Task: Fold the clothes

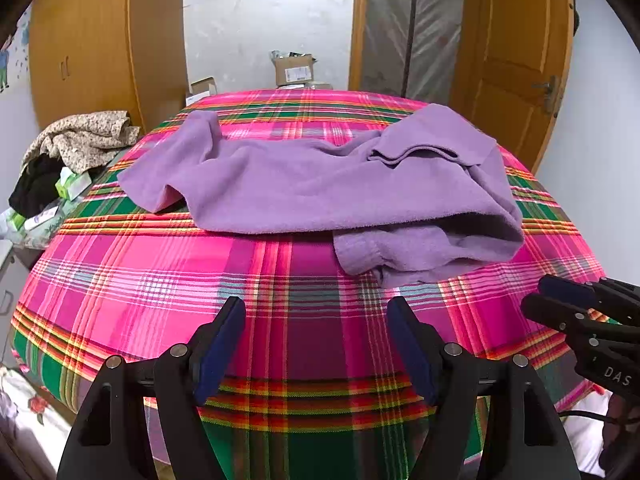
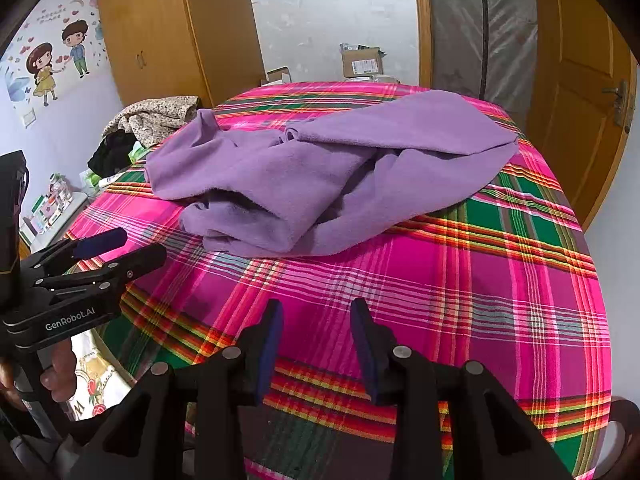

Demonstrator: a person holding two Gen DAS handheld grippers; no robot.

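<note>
A purple fleece garment (image 1: 320,184) lies crumpled across the middle of a plaid-covered bed (image 1: 160,280); it also shows in the right wrist view (image 2: 320,176). My left gripper (image 1: 316,312) is open and empty, hovering over the bed's near part, short of the garment. My right gripper (image 2: 316,312) is open and empty, also over the near part of the bed. The right gripper also shows at the right edge of the left wrist view (image 1: 536,294). The left gripper shows at the left of the right wrist view (image 2: 140,244).
A pile of floral and black clothes (image 1: 76,144) with small boxes sits left of the bed. Wooden wardrobes (image 1: 100,48) stand behind, a door (image 1: 516,60) at right, cardboard boxes (image 1: 294,68) beyond the bed's far edge.
</note>
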